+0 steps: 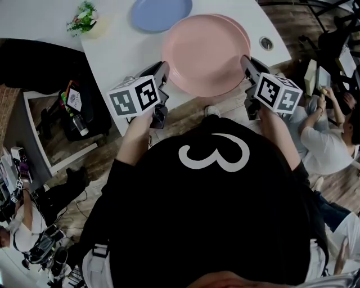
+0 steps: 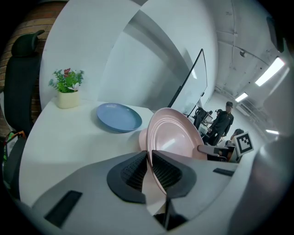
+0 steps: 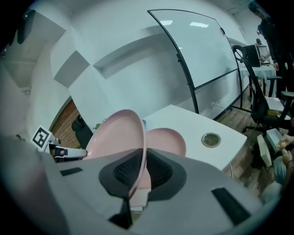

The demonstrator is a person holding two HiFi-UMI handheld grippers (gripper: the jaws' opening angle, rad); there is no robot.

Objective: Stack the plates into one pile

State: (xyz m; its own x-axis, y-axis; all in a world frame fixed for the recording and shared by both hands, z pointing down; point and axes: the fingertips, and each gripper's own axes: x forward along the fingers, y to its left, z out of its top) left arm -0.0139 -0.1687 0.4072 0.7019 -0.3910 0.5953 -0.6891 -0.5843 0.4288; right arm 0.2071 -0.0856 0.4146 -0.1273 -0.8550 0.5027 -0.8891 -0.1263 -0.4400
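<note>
Carrying the upper pink plate (image 1: 205, 53) in the air by the near edge of the worktop (image 1: 124, 45), partly over the second pink plate (image 3: 167, 140), which lies flat there. Left claw (image 1: 164, 70) clenched on the left rim, right claw (image 1: 246, 63) clenched on the opposite rim, with only the thin lip caught between the ribbed pads (image 2: 133, 172).

To do this step well:
- Move both hands as one, at the same height and the same distance apart, so as not to twist the plate or pull it out of one grip.
- Centre it over the second pink plate before lowering. From the head view, judged to sit a little too near the body.
- Lower flat, not edge first, and release only once settled, both sides together.
- Next, probably, fetch the blue plate (image 1: 161, 12), well apart at the far side near the potted plant (image 1: 84, 18).

Round and shallow, with a broad flat well, faint rings inside and a slightly raised rim. Smooth and lightly glossy, clearly rigid — plastic or glazed ceramic, impossible to tell which. Likely slippery at so narrow a hold, hence no tilting. Same form in the blue one, so likely to nest cleanly. White, smooth and hard underneath, likely to let a plate slide if nudged.
</note>
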